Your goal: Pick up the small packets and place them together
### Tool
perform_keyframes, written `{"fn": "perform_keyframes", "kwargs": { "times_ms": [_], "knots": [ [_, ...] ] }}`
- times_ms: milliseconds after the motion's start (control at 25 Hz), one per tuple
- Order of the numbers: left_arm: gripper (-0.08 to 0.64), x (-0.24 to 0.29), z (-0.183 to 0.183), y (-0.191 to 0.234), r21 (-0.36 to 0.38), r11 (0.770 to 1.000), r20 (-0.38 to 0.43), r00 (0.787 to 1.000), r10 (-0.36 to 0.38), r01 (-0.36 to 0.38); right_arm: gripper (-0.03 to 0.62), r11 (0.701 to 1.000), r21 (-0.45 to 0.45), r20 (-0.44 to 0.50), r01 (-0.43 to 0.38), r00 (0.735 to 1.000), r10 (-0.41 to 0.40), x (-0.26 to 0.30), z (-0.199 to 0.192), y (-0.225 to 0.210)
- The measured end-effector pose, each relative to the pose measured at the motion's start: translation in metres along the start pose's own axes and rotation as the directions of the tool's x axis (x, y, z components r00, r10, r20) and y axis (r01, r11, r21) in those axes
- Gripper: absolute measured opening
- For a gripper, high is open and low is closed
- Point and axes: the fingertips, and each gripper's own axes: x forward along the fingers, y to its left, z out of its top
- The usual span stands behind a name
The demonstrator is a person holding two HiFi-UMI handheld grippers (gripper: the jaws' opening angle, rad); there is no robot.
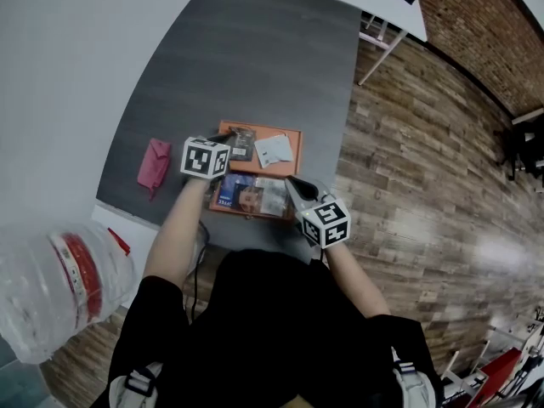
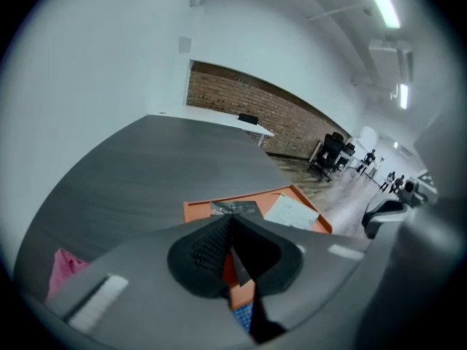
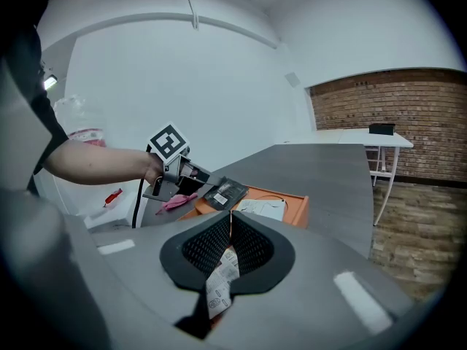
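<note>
jaws pinched on both – my left gripper (image 2: 232, 248) nips a dark packet (image 3: 227, 193) at its tips, my right gripper (image 3: 230, 233) a pale printed packet (image 3: 219, 277).

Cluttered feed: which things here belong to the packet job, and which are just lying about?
Job:
- dark packet, held in left gripper
- printed white packet, held in right gripper
- white packet and blue packet in orange tray

Lying about:
- pink cloth
- clear plastic bottle
</note>
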Motion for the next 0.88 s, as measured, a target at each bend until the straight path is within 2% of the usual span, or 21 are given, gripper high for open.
{"fn": "perform_keyframes", "kwargs": {
  "times_ms": [200, 280, 400, 600, 720, 800, 880],
  "knots": [
    [0.011, 0.006, 0.003, 0.005, 0.072, 0.996, 0.004, 0.998, 0.061, -0.061, 0.006, 1.000, 0.017, -0.008, 0.010, 1.000, -0.010, 0.001, -0.005, -0.004],
    [0.036, 0.009, 0.006, 0.006, 0.079, 0.994, 0.014, 0.997, 0.072, -0.073, 0.007, 1.000, 0.021, -0.009, 0.010, 1.000, -0.010, 0.001, -0.005, -0.004],
    [0.113, 0.010, 0.007, 0.009, 0.088, 0.991, 0.019, 0.995, 0.098, -0.099, 0.006, 1.000, 0.025, -0.008, 0.010, 1.000, -0.010, 0.002, -0.006, -0.005],
    [0.114, 0.003, 0.014, 0.017, 0.079, 0.986, 0.064, 0.988, 0.144, -0.148, 0.007, 0.999, 0.032, -0.007, 0.017, 1.000, -0.017, 0.001, -0.005, -0.009],
    [0.114, -0.002, 0.020, 0.015, 0.084, 0.986, 0.104, 0.986, 0.133, -0.141, 0.006, 0.999, 0.032, -0.006, 0.015, 1.000, -0.014, 0.002, -0.006, -0.008],
    [0.114, -0.005, 0.025, 0.009, 0.082, 0.991, 0.166, 0.982, 0.092, -0.106, 0.008, 1.000, 0.029, -0.001, 0.012, 1.000, -0.012, 0.002, -0.005, -0.007],
    [0.112, -0.012, 0.029, 0.002, 0.070, 0.996, 0.243, 0.969, 0.043, -0.062, 0.008, 1.000, 0.028, 0.005, 0.011, 1.000, -0.011, 0.002, -0.003, -0.006]
  ]
}}
